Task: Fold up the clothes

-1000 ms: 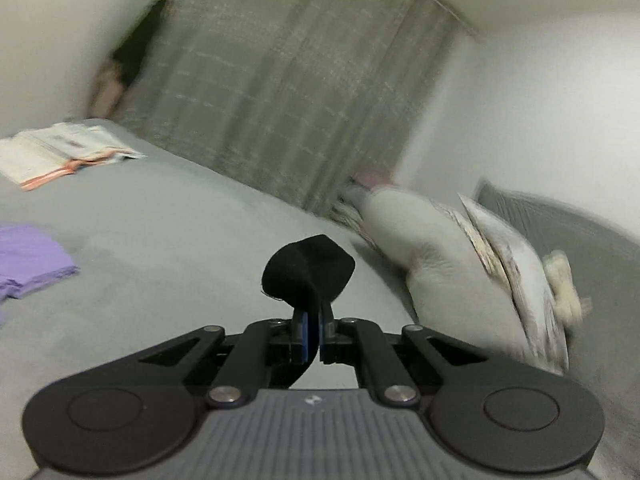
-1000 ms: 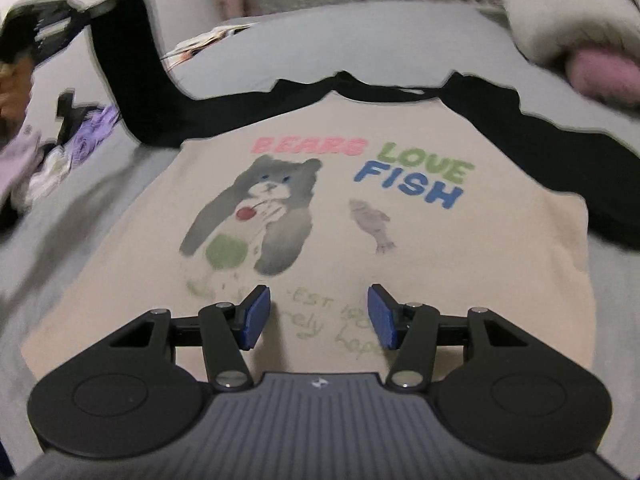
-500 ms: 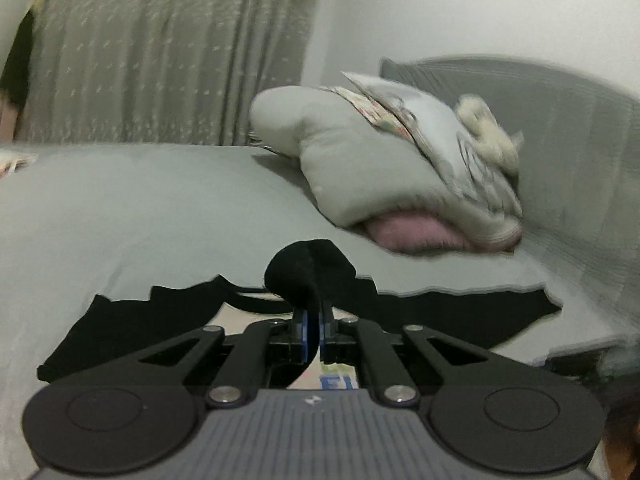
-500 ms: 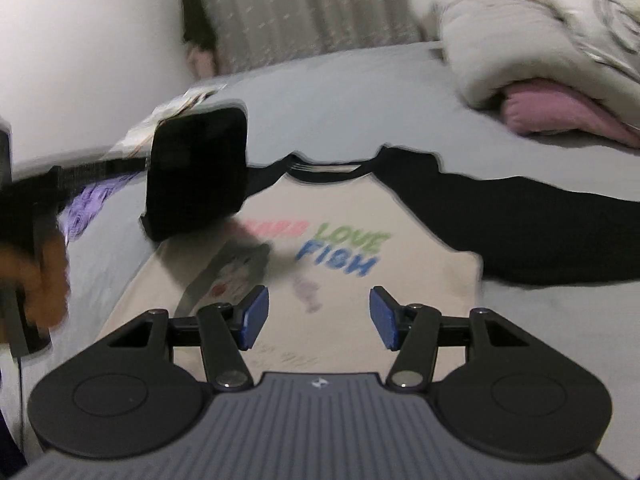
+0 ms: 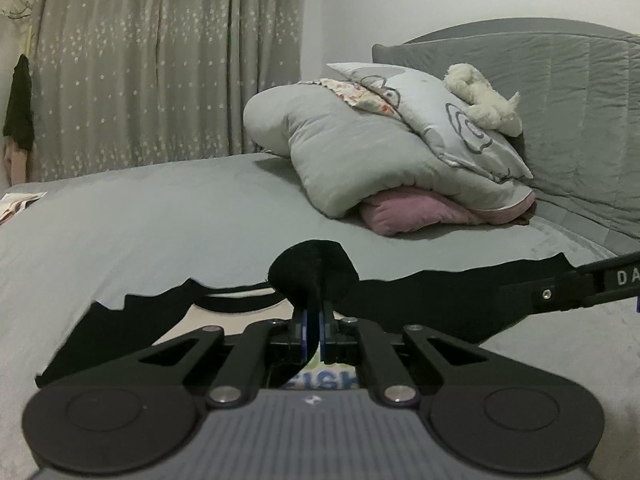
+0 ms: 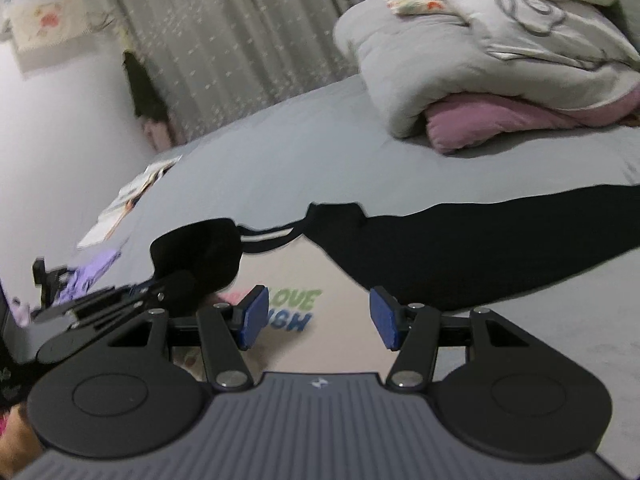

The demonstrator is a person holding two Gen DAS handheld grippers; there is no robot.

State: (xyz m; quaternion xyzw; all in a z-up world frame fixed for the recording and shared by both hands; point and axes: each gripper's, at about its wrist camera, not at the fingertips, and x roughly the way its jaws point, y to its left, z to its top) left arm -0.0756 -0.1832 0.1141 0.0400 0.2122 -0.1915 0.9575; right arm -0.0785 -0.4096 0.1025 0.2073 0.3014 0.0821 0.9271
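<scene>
A beige shirt [image 6: 296, 268] with black sleeves and a "LOVE FISH" print lies flat on the grey bed [image 6: 288, 168]. My left gripper [image 5: 314, 322] is shut on the black cuff [image 5: 312, 272] of the shirt's left sleeve and holds it above the shirt's chest. The right wrist view shows that gripper [image 6: 120, 300] at the left with the cuff [image 6: 200, 248] standing up from it. My right gripper [image 6: 318, 316] hovers open above the print, nothing between its blue pads. The other black sleeve [image 6: 460, 240] stretches out to the right.
A folded grey duvet [image 5: 380, 152] on a pink pillow [image 5: 412, 212], topped by a white plush toy [image 5: 484, 100], lies against the padded headboard [image 5: 580, 120]. Papers [image 6: 128, 200] and purple clothes [image 6: 88, 276] sit at the bed's left. A curtain [image 5: 160, 60] hangs behind.
My left gripper has swung the black cuff from the bed's left side in over the shirt. My right gripper has risen and pulled back from the hem, staying open.
</scene>
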